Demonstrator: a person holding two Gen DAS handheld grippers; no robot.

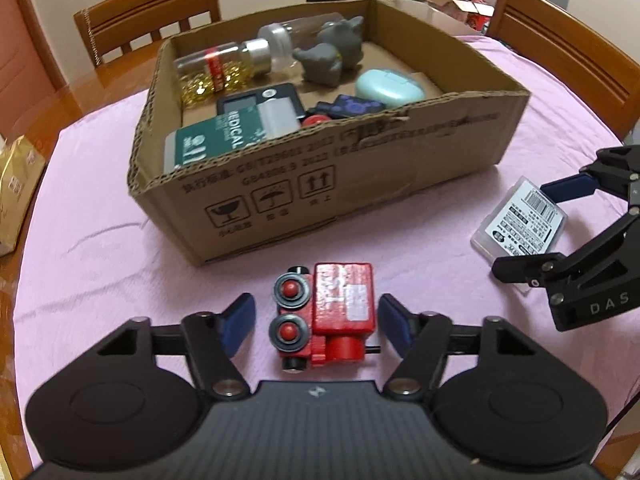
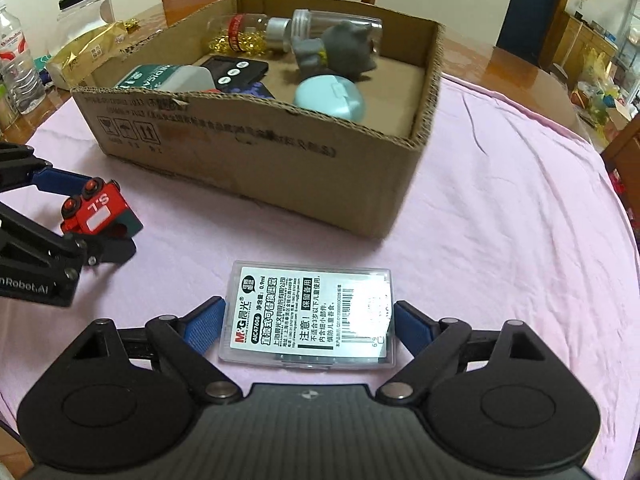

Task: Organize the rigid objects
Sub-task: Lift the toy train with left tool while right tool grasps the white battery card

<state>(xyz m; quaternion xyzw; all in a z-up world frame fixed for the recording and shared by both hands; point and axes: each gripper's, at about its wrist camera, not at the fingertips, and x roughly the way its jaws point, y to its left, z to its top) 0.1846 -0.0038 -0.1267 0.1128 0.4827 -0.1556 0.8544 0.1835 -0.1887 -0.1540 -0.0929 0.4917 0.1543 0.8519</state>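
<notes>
Two tongs straddle a toy train and a plastic case before a cardboard box

Nearest, the left tongs [image 1: 317,322] stand apart around the red toy train [image 1: 326,316], which lies on its side on the pink-clothed surface [image 1: 100,248], a gap showing at each blue pad. To the right, the right tongs [image 2: 310,322] bracket the clear labelled case [image 2: 310,320] lying flat, pads at its edges; whether they press I cannot tell. Farther back, the open cardboard box [image 1: 360,184] holds a capsule bottle [image 1: 220,70], a grey figurine [image 1: 332,50] and a mint case [image 1: 388,88]. Wooden chairs [image 1: 148,8] stand beyond.
</notes>
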